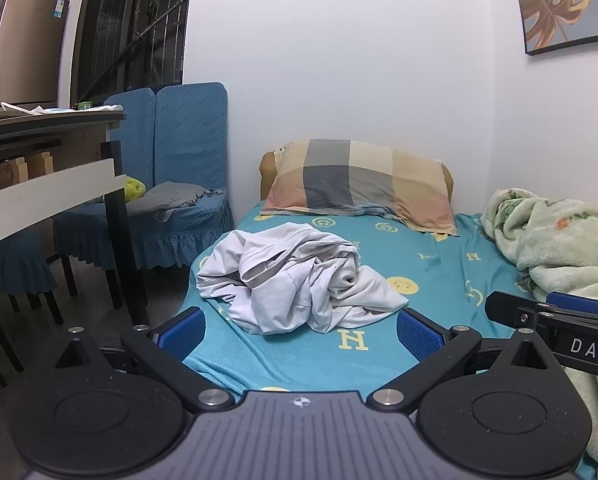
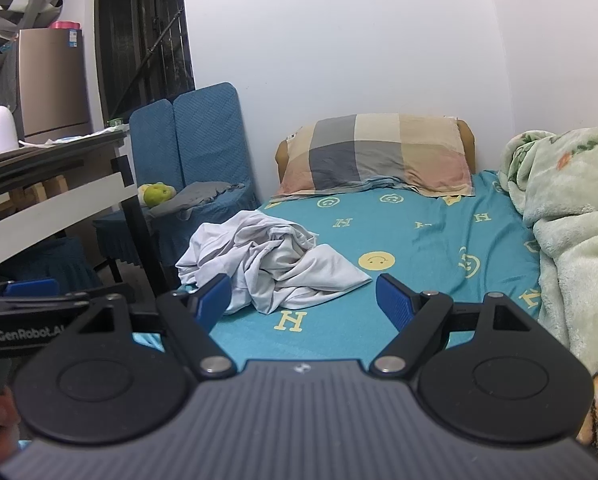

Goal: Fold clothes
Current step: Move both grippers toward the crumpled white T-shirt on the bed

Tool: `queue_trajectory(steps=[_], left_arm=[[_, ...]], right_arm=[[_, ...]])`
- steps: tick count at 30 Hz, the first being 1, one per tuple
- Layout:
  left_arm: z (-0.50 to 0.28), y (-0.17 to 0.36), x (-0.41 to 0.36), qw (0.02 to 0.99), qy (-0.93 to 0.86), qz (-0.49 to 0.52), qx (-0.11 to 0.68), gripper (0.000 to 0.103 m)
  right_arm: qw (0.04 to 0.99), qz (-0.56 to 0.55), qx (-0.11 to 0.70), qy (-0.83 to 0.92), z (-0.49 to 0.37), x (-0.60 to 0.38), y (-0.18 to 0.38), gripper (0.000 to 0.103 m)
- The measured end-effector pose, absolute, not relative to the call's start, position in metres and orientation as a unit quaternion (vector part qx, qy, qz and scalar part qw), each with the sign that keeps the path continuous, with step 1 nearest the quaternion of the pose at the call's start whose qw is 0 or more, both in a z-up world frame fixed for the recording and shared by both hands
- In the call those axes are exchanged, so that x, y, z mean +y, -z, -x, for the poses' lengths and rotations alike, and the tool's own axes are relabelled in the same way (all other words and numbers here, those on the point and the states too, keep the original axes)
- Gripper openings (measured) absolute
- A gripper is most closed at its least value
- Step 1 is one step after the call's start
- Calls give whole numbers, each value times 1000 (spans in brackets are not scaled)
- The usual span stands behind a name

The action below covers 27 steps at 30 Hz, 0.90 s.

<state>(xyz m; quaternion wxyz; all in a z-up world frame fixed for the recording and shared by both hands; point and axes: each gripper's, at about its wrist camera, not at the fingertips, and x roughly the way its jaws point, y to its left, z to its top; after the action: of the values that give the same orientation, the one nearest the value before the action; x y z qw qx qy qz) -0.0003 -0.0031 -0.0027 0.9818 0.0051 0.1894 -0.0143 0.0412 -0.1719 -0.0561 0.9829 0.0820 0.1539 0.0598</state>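
A crumpled white garment (image 1: pixel 299 276) lies on the bed (image 1: pixel 431 276) below the pillow (image 1: pixel 359 184), with the left gripper (image 1: pixel 299 332) and right gripper (image 2: pixel 303 300) both wide, empty, near it.

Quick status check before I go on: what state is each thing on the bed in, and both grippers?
Garment: crumpled in a heap on the sheet, not folded.
Pillow: lying at the head of the bed.
Blanket: bunched along the right side.
Left gripper: open, holding nothing, short of the garment.
Right gripper: open, holding nothing.
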Motion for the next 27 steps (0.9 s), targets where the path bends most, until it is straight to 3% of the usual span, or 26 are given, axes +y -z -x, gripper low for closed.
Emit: queue_trajectory(steps=[19, 27], left_arm=[[-8, 10, -10, 982, 30, -22, 187, 103], [-72, 17, 5, 979, 20, -43, 199, 99]], right_arm=[[982, -86, 157, -57, -41, -175, 60, 81], [980, -97, 167, -44, -41, -180, 68, 81]])
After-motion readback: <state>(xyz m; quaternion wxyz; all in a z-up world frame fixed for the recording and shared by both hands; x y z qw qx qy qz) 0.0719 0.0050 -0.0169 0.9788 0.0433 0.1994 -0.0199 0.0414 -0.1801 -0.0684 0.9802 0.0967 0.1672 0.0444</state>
